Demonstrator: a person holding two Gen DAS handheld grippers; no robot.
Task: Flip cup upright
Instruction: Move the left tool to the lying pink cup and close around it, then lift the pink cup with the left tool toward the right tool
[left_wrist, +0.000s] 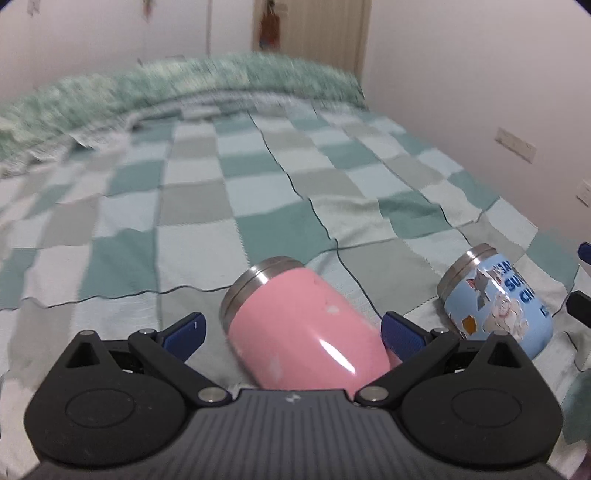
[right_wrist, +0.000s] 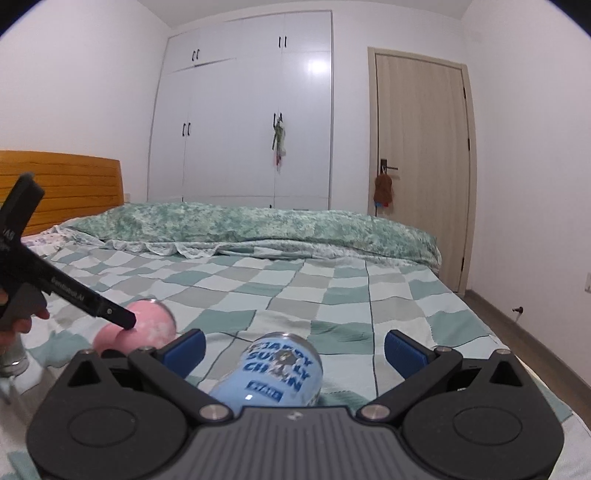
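A pink steel cup (left_wrist: 299, 328) lies tilted on the checked bedspread (left_wrist: 236, 199), its steel end pointing away. My left gripper (left_wrist: 291, 332) is open, its blue pads on either side of the cup; the right pad touches it or nearly so. A light blue cartoon cup (left_wrist: 495, 302) lies on its side to the right. In the right wrist view the blue cup (right_wrist: 277, 369) lies between the open pads of my right gripper (right_wrist: 295, 347), not touched. The pink cup (right_wrist: 144, 328) shows at the left, under the left gripper's black body (right_wrist: 74, 291).
A rumpled green quilt (right_wrist: 258, 225) lies across the far side of the bed. An orange wooden headboard (right_wrist: 59, 188) stands at the left. A white wardrobe (right_wrist: 243, 122) and a door (right_wrist: 421, 166) are behind. The floor (right_wrist: 532, 328) runs along the bed's right edge.
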